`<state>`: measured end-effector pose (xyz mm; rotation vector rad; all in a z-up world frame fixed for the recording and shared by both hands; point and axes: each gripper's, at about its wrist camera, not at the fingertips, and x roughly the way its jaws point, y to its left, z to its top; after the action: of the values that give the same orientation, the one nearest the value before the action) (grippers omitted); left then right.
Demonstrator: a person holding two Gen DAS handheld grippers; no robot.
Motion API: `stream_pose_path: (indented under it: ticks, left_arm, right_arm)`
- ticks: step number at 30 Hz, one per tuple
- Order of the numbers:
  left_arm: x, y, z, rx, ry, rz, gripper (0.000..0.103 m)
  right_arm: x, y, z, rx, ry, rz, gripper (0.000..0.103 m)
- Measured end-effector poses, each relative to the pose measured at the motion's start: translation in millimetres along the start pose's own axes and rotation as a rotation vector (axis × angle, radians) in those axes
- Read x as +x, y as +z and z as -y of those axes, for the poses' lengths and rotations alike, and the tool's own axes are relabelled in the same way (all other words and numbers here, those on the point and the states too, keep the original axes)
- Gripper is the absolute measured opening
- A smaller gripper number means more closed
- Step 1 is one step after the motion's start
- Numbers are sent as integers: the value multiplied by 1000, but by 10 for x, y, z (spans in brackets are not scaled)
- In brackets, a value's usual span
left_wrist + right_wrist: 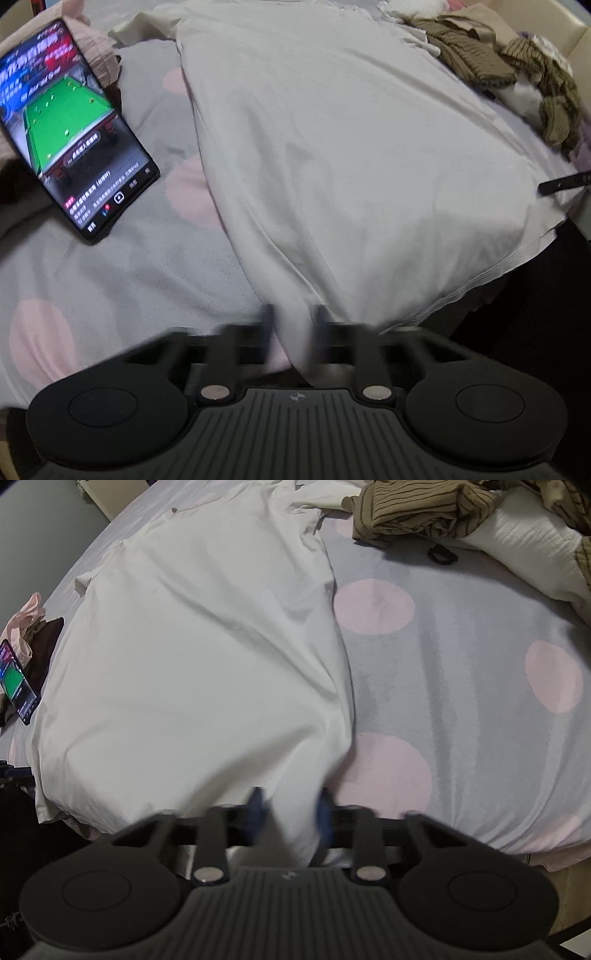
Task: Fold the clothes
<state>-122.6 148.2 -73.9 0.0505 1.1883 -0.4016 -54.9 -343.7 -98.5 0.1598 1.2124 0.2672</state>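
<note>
Both claws bite the near hem of a white T-shirt (332, 147) spread flat along the bed (461, 657), collar toward the far edge, hem at the near edge. Your left gripper (293, 332) has its jaws pinched tight on a gathered tuck of cloth at the shirt's near-left corner; your right gripper (291, 812) is nearly closed on a thicker bunch at the near-right corner, and motion blur hides how firmly its pads press.

To fold well from here, it looks wise to confirm the right claw's bite before lifting: the bunch there seems bulky and could slip. Lift both corners together and level, then carry the hem toward the collar so the side edges stay parallel. Keep the cloth taut between your hands, or the middle may sag and crease.

A lit phone (70, 129) lies near the bed's left edge, just beside the shirt; olive striped garments (424, 506) are heaped toward the far-right corner. Steer the fold clear of both.
</note>
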Motion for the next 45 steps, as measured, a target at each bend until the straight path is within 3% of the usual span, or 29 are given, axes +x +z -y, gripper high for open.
stream_pose_path:
  ticks: [2,7,10,15,20,23,25,27,29,33,34,37,39,42,45]
  left_arm:
    - [-26,8,-7,-7,-1,-3,0]
    - [-494,-118,-345,-131,-122,73,0]
    - [-646,-223,-514,-175,-99,86,0]
    - [-365,-238,-446,-122,-48,10,0]
    - [-94,-261,-207,4,48,-89,0]
    - [-120,-329,-285,-7,63,-100,0]
    - [-177,-350,-346,-18,92,-95,0]
    - [-261,-345,-393,-32,105,-74,0]
    - [-344,-322,-412,-53,85,-43,0]
    - [-275,-271,-305,-65,-1,-40,23]
    - [-234,-279,-275,-64,-15,-50,26]
    - [-97,-289,-159,-77,-35,-95,28]
    - [-65,-268,-118,-88,-57,-102,28]
    - [-134,-270,-121,-93,-73,-101,28]
    - [-271,-308,-194,-116,-66,-89,35]
  right_arm:
    - [-18,3,-30,-15,12,-1,9]
    - [-285,9,-72,3,146,28,6]
    - [-351,3,-103,4,180,31,6]
    - [11,-81,-116,-57,2,-88,6]
    - [-15,-119,-182,-103,-96,-82,9]
    - [-72,-140,-201,-135,-159,-97,16]
    - [-153,-144,-216,-158,-202,-81,31]
    - [-258,-142,-234,-183,-231,-55,32]
    - [-363,-146,-258,-177,-178,-47,32]
    - [-345,-235,-250,-118,-91,-86,56]
    - [-307,-276,-234,-96,-90,-98,57]
    - [-222,-372,-130,-14,-52,-117,54]
    - [-197,-416,-38,47,-6,-119,37]
    - [-233,-450,43,102,40,-103,36]
    - [-256,-462,83,125,57,-93,36]
